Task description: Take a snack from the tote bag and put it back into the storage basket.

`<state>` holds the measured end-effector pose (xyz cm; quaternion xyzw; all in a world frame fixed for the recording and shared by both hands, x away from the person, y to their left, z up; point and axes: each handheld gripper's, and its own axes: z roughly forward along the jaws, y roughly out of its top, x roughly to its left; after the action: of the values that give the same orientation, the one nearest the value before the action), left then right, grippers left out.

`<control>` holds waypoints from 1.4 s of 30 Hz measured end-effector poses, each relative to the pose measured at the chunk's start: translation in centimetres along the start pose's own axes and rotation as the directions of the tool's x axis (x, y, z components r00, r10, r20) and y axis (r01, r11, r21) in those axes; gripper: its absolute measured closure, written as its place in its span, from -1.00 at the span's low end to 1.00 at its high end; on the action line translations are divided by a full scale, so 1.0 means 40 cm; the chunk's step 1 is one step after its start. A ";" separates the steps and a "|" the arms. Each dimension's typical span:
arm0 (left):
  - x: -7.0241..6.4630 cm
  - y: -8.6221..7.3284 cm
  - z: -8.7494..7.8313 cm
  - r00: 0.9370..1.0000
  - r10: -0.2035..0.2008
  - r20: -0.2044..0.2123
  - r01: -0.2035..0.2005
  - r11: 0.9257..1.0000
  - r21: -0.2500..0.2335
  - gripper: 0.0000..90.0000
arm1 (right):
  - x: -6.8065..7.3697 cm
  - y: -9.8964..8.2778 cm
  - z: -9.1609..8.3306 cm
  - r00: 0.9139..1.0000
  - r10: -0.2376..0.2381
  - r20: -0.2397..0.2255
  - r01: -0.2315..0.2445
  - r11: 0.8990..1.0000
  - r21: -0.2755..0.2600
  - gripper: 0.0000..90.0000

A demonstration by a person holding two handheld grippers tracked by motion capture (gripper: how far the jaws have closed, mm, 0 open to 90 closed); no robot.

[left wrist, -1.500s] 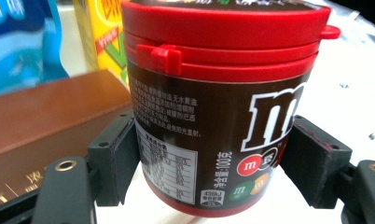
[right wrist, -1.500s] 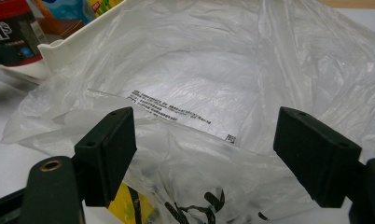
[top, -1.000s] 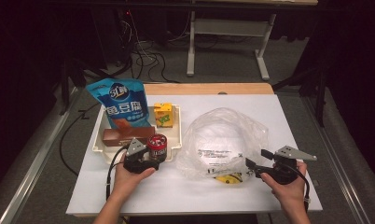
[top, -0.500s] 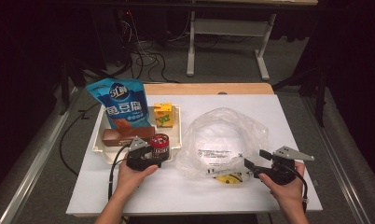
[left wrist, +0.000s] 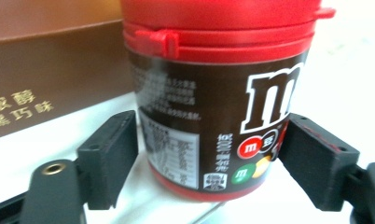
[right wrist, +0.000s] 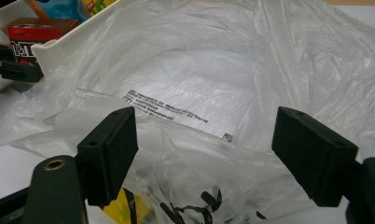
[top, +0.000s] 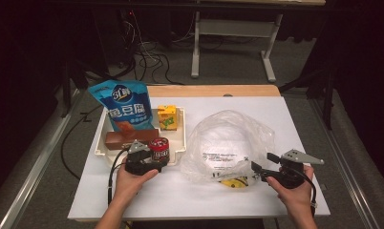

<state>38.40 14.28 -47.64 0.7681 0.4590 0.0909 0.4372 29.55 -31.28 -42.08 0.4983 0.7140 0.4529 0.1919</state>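
A brown M&M's jar [top: 159,147] with a red lid stands at the front of the white tray [top: 181,143]. My left gripper [top: 157,154] has a jaw on each side of the jar [left wrist: 209,107]. Its jaws have just been opening, and the pads [left wrist: 113,154] stand right beside the jar's sides without pressing it. My right gripper [top: 262,162] is open at the right edge of a crumpled clear plastic bag [top: 228,140]. The bag [right wrist: 190,79] lies just beyond its fingertips [right wrist: 204,140]. A yellow item with black marks [top: 233,182] lies inside the bag's near end.
The tray also holds a blue snack pouch [top: 124,107], a yellow drink carton [top: 167,117] and a brown box [top: 125,139] behind the jar. Everything rests on a white table top [top: 295,119]. A wooden strip [top: 214,90] lines its far edge, with dark floor and cables beyond.
Both hands have kept their places. The left gripper and the jar look the same in the high view; no widening of its jaws can be made out there.
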 end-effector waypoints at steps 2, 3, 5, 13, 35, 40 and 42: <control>0.002 0.000 -0.004 1.000 -0.006 0.000 0.006 1.000 0.002 -0.58 | 0.000 0.000 0.000 1.000 0.000 0.000 0.000 1.000 0.000 -0.49; 0.002 0.000 -0.007 1.000 -0.009 0.001 0.009 1.000 0.001 -0.58 | 0.000 0.000 0.000 1.000 0.000 0.000 0.000 1.000 0.000 -0.49; 0.004 0.001 -0.023 1.000 -0.015 0.001 0.015 1.000 0.000 -0.58 | -0.002 0.000 -0.001 1.000 -0.006 -0.001 0.006 1.000 -0.003 -0.49; 0.025 -0.006 -0.131 0.997 -0.044 0.062 0.047 0.997 -0.053 0.12 | -0.009 -0.001 -0.004 1.000 0.009 0.001 -0.009 1.000 -0.004 -0.50; 0.012 -0.006 -0.036 0.991 -0.131 -0.013 0.131 0.991 0.023 0.94 | -0.003 -0.002 0.002 1.000 -0.002 -0.002 0.002 1.000 0.001 -0.49; 0.002 0.003 0.002 0.990 -0.142 -0.019 0.142 0.989 0.040 0.93 | -0.002 -0.003 0.004 1.000 -0.001 -0.001 0.001 1.000 0.005 -0.48; 0.001 0.006 0.015 0.989 -0.143 -0.023 0.144 0.989 0.043 0.93 | -0.002 -0.003 0.005 1.000 -0.003 -0.001 0.003 1.000 0.005 -0.48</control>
<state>38.91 13.92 -47.84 0.7417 0.5194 0.0565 0.4206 29.66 -31.27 -42.31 0.4976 0.7158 0.4511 0.1911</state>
